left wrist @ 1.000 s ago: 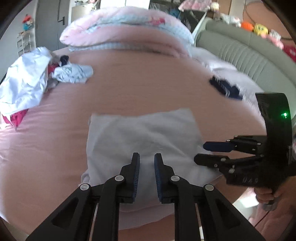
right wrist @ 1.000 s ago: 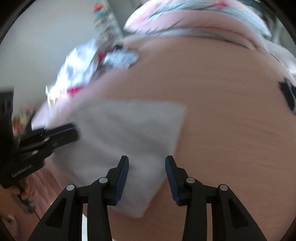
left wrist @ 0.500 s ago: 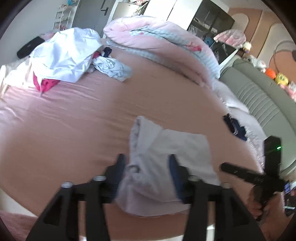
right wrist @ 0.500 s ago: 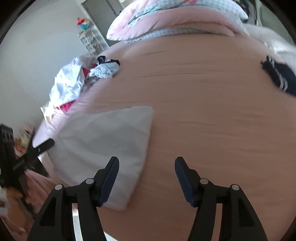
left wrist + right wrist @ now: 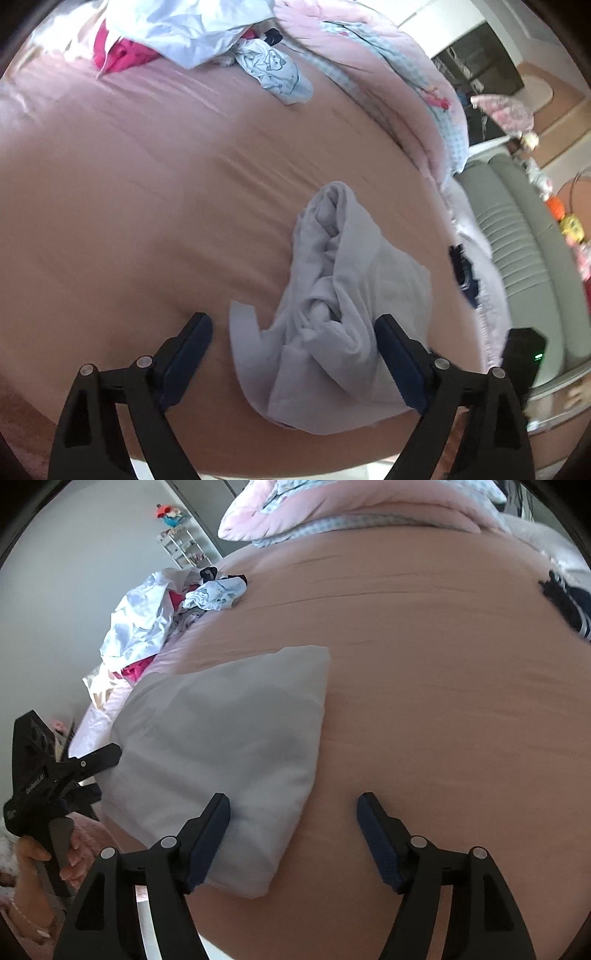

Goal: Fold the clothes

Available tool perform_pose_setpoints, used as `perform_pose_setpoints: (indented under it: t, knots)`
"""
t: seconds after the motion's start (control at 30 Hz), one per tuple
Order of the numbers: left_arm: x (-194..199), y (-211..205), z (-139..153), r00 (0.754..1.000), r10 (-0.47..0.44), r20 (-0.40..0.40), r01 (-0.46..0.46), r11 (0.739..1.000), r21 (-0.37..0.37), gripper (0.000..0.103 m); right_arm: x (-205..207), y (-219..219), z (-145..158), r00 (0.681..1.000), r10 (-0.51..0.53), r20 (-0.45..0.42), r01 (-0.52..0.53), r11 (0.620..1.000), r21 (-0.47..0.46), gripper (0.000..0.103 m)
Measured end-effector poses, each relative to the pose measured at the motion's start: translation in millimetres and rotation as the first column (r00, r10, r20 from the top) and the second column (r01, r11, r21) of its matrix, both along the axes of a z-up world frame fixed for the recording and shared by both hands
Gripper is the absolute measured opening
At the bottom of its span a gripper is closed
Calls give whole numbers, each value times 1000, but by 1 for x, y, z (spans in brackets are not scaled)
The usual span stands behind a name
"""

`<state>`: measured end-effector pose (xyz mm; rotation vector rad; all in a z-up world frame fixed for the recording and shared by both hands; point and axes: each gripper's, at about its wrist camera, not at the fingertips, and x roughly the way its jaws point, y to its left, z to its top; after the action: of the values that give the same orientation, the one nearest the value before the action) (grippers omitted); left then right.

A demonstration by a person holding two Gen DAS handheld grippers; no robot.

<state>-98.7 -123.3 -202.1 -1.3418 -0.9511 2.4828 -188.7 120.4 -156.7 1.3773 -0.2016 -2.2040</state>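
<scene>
A folded white garment point(image 5: 343, 295) lies near the front edge of the pink bed point(image 5: 147, 206); its open layered side faces the left wrist view. My left gripper point(image 5: 293, 354) is open, its jaws wide on either side of the garment's near end, not closed on it. In the right wrist view the same garment point(image 5: 229, 746) looks like a smooth folded rectangle. My right gripper point(image 5: 291, 834) is open at the garment's near right corner; its left finger point(image 5: 208, 830) overlaps the cloth edge. The left gripper point(image 5: 79, 775) shows at the garment's far left.
A pile of unfolded clothes point(image 5: 155, 620) lies at the bed's far left, also in the left wrist view point(image 5: 192, 33). A rolled pink quilt point(image 5: 369, 509) lies along the back. A dark garment point(image 5: 569, 602) sits at the right. A grey-green sofa point(image 5: 524, 258) stands beside the bed.
Both grippers have opened wide from nearly shut. The left gripper swung round to the garment's left end, facing its open folds. The right gripper drew back to the near right corner.
</scene>
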Motion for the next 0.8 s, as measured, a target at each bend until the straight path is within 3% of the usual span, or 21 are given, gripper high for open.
perform_pose_setpoints:
  t: [0.1,0.17,0.2,0.27,0.33,0.4,0.53,0.63,0.73,0.8]
  knots:
    - [3,-5,2,1000,11,-24,-9,996,86,90,0,3,0,1000,-19,8,19,1000,-16,65]
    - [4,-3,2,1000,5,-31,-1,992,123,90,-1,5,-1,999,-37,25,38,998,-53,44]
    - [-1,-1,-4,1000,-19,-3,19,991,133,90,-2,5,-2,998,-44,38,46,996,-78,42]
    - [-6,4,-15,998,-54,46,47,989,137,89,-4,-1,-4,998,-24,54,29,995,-91,43]
    - [-5,11,-12,998,-58,29,55,995,81,88,-6,-6,-6,998,8,61,-2,996,-89,44]
    - [-4,17,-9,997,-76,13,75,996,46,64,-9,-3,-9,996,8,86,3,992,-126,44]
    - [-5,12,-13,997,-70,8,69,991,112,51,-8,0,-14,993,-5,120,27,983,-182,36]
    - [-6,8,-17,999,-51,19,47,985,168,52,-8,-2,-16,991,4,132,21,981,-191,36]
    - [-9,4,-27,999,-29,42,19,973,230,60,-9,-2,-19,989,6,146,24,978,-208,38]
    - [-11,9,-23,999,-32,26,27,981,194,59,-10,-1,-23,988,2,156,34,973,-228,38]
